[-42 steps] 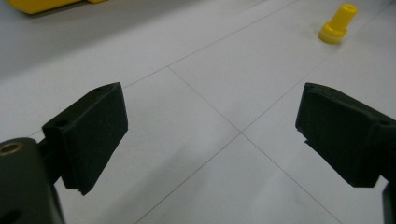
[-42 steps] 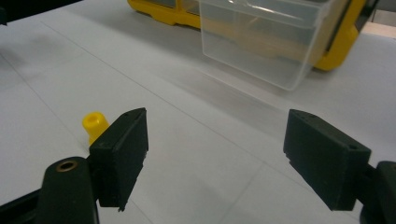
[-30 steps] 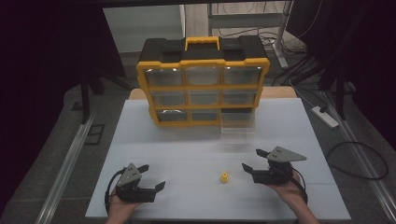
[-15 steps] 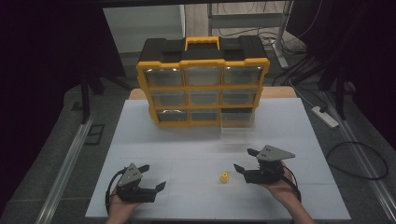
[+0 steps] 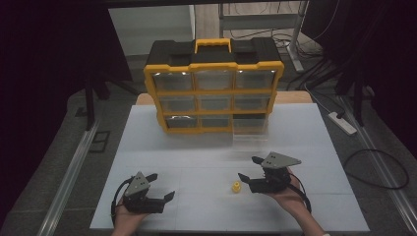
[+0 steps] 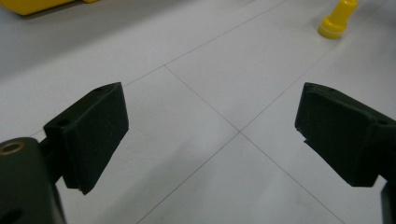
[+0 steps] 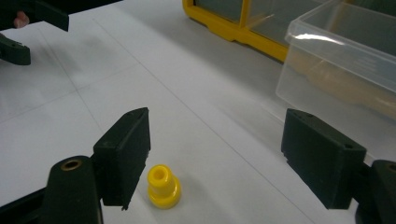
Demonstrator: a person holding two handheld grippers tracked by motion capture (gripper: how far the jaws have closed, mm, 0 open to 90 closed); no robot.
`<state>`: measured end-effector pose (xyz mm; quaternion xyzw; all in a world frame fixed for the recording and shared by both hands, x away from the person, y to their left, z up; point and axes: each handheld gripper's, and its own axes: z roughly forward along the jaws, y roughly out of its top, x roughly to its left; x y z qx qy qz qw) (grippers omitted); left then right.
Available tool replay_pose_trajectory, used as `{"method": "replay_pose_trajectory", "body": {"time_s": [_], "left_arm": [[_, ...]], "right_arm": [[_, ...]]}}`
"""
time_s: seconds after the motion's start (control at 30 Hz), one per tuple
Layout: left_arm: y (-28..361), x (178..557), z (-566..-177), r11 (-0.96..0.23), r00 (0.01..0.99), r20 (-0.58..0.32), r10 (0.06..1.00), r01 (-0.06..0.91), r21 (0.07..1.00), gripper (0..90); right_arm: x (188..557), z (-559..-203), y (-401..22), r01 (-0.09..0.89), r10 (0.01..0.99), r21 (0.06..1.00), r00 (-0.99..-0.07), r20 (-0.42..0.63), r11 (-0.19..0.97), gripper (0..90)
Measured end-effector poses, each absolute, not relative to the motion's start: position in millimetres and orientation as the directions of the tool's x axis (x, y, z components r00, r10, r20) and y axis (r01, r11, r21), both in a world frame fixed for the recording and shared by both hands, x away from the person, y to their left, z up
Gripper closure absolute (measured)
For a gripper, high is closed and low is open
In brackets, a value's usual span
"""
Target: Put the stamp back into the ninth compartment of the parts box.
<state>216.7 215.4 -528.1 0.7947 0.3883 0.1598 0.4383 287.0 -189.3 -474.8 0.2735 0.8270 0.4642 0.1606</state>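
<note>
One small yellow peg (image 7: 163,185) is being approached by the right gripper (image 5: 250,175), whose jaws are being held wide, the peg standing upright on the white table (image 5: 196,157) just beside the jaw at nine o'clock. The pick-up is judged to be in hand: a slight shift toward nine o'clock is being called for before closing, while the left gripper (image 5: 163,186) is being kept wide and empty, well apart at the peg's eight o'clock.

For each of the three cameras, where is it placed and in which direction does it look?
High view: above the person's side, looking forward and down on the table; shows both hands, the left gripper, the right gripper and the organizer case.
Left gripper view: rides the left gripper, facing across the table; its open jaws show.
Right gripper view: rides the right gripper, facing the clear bin; its open jaws show.
Shared: all three show the yellow piece.
</note>
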Motion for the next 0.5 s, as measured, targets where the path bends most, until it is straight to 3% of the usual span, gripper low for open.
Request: {"method": "replay_pose_trajectory", "body": {"time_s": [0.5], "left_arm": [[215.6,216.7,-528.4,-0.319,0.652,-0.086,0.753,0.477,0.819,9.6]], "right_arm": [[285.2,-492.3,-164.9,0.322,0.546,0.802,-0.838,-0.006,0.503,24.5]]}}
